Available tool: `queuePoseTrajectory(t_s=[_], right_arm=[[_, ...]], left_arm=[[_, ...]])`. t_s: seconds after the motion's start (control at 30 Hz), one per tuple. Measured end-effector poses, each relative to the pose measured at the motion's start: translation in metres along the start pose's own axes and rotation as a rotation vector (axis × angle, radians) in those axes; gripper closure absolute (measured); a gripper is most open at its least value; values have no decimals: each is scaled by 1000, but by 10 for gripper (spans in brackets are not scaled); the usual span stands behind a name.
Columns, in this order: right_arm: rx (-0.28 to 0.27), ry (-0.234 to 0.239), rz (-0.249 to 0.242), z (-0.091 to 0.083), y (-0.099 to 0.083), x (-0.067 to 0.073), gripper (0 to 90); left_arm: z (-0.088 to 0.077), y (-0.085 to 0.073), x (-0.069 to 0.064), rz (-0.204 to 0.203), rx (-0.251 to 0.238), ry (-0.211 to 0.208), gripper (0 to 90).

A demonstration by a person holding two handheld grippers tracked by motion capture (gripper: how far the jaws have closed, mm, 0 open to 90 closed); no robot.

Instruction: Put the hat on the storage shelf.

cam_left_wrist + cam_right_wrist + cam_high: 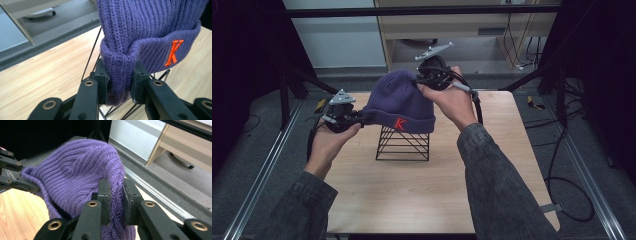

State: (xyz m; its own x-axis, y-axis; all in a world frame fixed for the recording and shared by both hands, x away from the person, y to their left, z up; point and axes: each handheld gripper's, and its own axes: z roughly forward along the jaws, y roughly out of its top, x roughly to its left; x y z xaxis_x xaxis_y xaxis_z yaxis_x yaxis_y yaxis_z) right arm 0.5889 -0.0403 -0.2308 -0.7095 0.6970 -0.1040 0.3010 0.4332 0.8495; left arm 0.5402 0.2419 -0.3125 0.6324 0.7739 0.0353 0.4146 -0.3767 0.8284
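Nearest, two denim-sleeved forearms reaching in over a light wooden table (pixel 377 200). Further in, left hand-held gripper (pixel 362 118) clamped on the folded cuff of a purple knit beanie (pixel 399 102), orange letter K (pixel 400 123) stitched on the cuff. Beanie held up over a black wire stand (pixel 402 145), draped on its top; contact there hard to judge. Beyond, right hand-held gripper (pixel 419 80) pinching the ribbed crown of the beanie at its far upper side. Farthest back, grey floor and pale cabinet.
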Motion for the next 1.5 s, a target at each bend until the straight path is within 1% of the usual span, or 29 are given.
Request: queuePoseTrajectory(t_s=[0.03,0.13,0.27,0.33,0.5,0.53,0.6,0.7,0.87,1.1,1.27,1.5], right_arm=[[2,-1,-7,1,-1,0,783],[7,2,2,4,-3,0,782],[14,13,-6,6,-6,2,780],[27,15,-21,7,-8,3,779],[38,30,-24,9,-14,5,778],[42,33,-27,10,-15,6,777],[57,38,-33,11,-17,7,775],[64,48,-37,12,-20,8,774],[69,58,-41,13,-24,11,774],[76,77,-51,14,-29,16,772],[88,90,-60,15,-33,19,769],[104,101,-54,18,-40,20,767]], left_arm=[[0,-1,0,3,3,0,712],[2,-4,1,0,5,-5,711],[5,-9,1,4,18,-7,710],[7,-13,1,2,24,-9,710],[12,-20,-1,3,39,-21,708],[13,-22,-1,7,44,-23,708],[16,-25,-1,3,50,-24,707],[19,-30,-1,-7,51,-30,706],[21,-35,-2,-12,55,-29,706],[26,-42,-2,-11,64,-34,704],[30,-48,-2,-17,68,-37,703],[36,-54,-3,-19,76,-41,700]])
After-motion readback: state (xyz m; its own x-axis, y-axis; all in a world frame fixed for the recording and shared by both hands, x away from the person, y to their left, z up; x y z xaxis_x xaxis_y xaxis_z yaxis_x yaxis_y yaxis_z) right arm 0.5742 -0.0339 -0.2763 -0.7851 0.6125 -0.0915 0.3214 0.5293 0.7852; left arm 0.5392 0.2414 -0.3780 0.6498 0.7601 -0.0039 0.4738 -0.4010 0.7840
